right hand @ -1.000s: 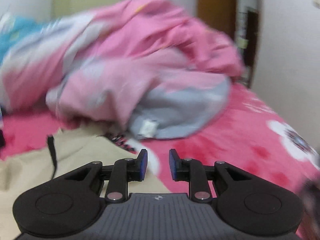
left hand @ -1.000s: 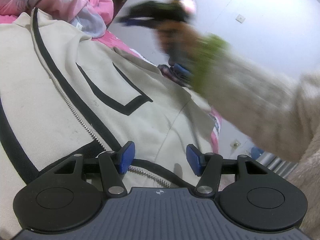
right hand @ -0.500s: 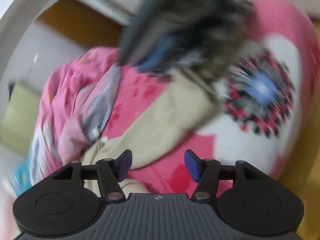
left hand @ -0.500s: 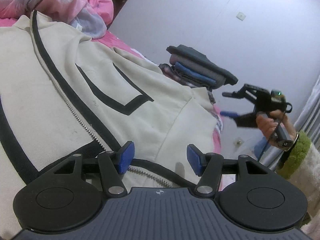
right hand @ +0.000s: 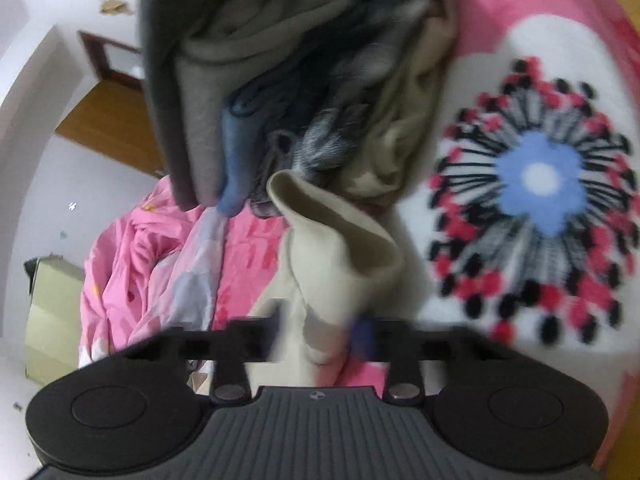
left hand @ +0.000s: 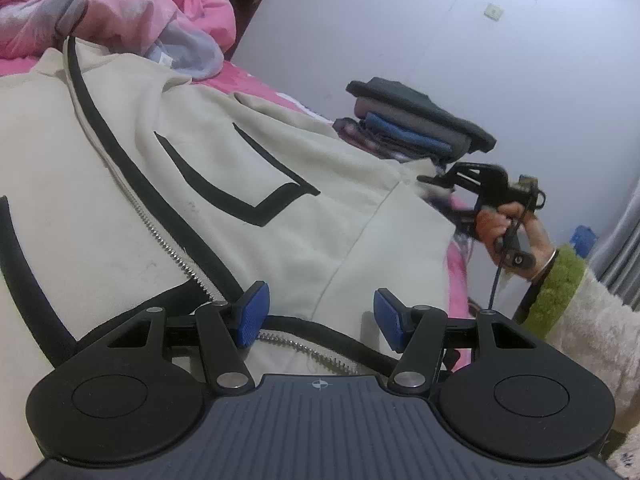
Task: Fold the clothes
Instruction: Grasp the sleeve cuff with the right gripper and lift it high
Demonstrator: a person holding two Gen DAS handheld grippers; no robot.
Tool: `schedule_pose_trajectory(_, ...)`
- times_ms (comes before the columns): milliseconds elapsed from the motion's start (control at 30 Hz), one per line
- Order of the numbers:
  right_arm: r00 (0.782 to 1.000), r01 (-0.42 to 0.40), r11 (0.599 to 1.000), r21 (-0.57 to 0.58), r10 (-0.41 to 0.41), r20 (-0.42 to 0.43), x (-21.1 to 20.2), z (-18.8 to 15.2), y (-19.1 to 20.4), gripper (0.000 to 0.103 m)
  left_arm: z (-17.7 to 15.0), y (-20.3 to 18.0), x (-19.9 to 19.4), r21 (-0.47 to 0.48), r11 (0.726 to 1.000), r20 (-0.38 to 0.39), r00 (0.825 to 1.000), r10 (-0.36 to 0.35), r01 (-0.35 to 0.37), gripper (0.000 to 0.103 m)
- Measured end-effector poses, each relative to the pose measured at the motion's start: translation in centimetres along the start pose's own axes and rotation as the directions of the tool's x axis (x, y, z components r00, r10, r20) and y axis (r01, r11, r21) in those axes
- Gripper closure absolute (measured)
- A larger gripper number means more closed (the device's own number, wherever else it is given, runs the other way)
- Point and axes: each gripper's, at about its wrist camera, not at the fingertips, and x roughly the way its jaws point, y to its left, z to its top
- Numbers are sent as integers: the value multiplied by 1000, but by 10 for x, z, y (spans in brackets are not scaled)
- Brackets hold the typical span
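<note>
A cream jacket (left hand: 240, 160) with black trim and a metal zipper lies spread over the bed. My left gripper (left hand: 318, 320) hovers open just above its zippered hem, with nothing between the blue pads. At the jacket's far right corner, a person's hand (left hand: 500, 224) holds my right gripper (left hand: 444, 196). In the right wrist view, a raised fold of the cream jacket (right hand: 340, 248) fills the gap between the blurred fingers of the right gripper (right hand: 318, 328), which looks shut on it.
A stack of folded dark clothes (left hand: 416, 124) sits beyond the jacket's corner, right in front of the right gripper as the folded stack (right hand: 240, 80). A pink quilt (left hand: 120, 4) is heaped at the back. The flower-print sheet (right hand: 536, 184) covers the bed.
The right gripper swung from over the pink quilt down to the jacket's far corner by the folded stack, opened on the way, then closed on the cream fabric. The left gripper stayed put.
</note>
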Motion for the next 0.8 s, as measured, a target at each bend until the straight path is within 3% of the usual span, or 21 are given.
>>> schedule_pose_trajectory(100, 999, -36, 991, -127, 41, 32, -1, -1, 27, 95, -1, -7, 1, 28, 999, -5, 999, 32, -32, 45)
schedule_pose_trajectory(233, 984, -86, 888, -451, 148, 103, -15, 6, 114, 95, -1, -13, 2, 52, 996, -6, 998, 66, -66, 45)
schedule_pose_trajectory(333, 963, -86, 816, -572, 215, 162, -20, 32, 175, 95, 0, -13, 1, 44, 996, -9, 997, 74, -74, 45)
schedule_pose_trajectory(433, 943, -51, 777, -627, 244, 227, -13, 70, 225, 95, 0, -13, 1, 32, 997, -12, 997, 77, -77, 45)
schedule_pose_trajectory(533, 931, 9, 782, -623, 220, 291, -1, 109, 257, 95, 1, -11, 1, 21, 997, -14, 997, 77, -77, 45)
schedule_pose_trajectory(700, 944, 81, 815, -574, 123, 307, 35, 157, 269, 95, 2, -9, 1, 2, 997, -18, 997, 78, -78, 45)
schedule_pose_trajectory(800, 956, 130, 817, -562, 47, 289, 60, 167, 259, 95, 3, -8, -1, -23, 996, -23, 996, 82, -83, 45)
